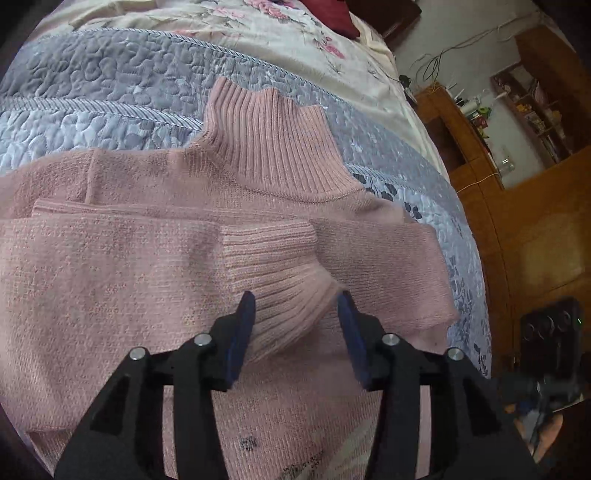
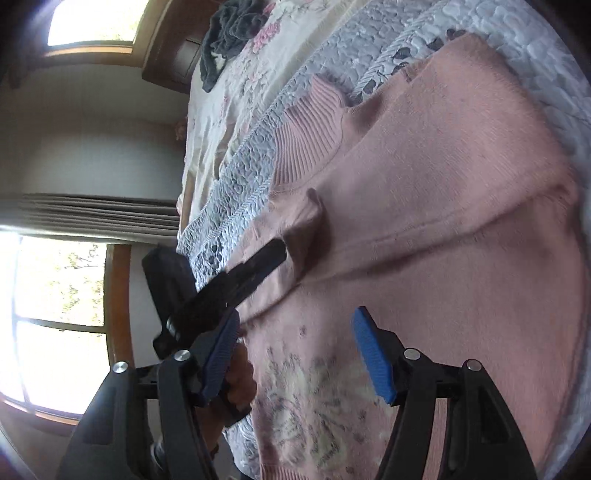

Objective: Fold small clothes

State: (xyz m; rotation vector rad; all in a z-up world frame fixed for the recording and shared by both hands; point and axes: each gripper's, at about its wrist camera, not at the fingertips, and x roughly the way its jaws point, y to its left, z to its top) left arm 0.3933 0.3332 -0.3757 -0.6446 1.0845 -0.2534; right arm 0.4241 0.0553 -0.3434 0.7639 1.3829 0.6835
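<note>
I am working over a pink sweater (image 1: 155, 280) that is lying flat on the bed, on a blue-grey quilted bedspread (image 1: 96, 92), with its ribbed turtleneck collar (image 1: 269, 147) pointing away from me. Both sleeves are lying folded across the chest. My left claw (image 1: 295, 325) is hanging just above the ribbed cuff (image 1: 273, 273) of the upper sleeve, its blue pads (image 1: 242, 332) standing apart on either side of the cuff and not pinching it. My right claw (image 2: 295, 350) is hovering over the lower front of the sweater, above the greyish printed pattern (image 2: 314, 398), and its fingers are spread wide too, gripping nothing. In the right wrist view my left claw is showing as a dark shape (image 2: 255, 269) reaching in beside a raised fold of the sleeve. A dark garment (image 2: 229, 33) is sitting farther up the bed on the floral sheet (image 2: 240, 81).
</note>
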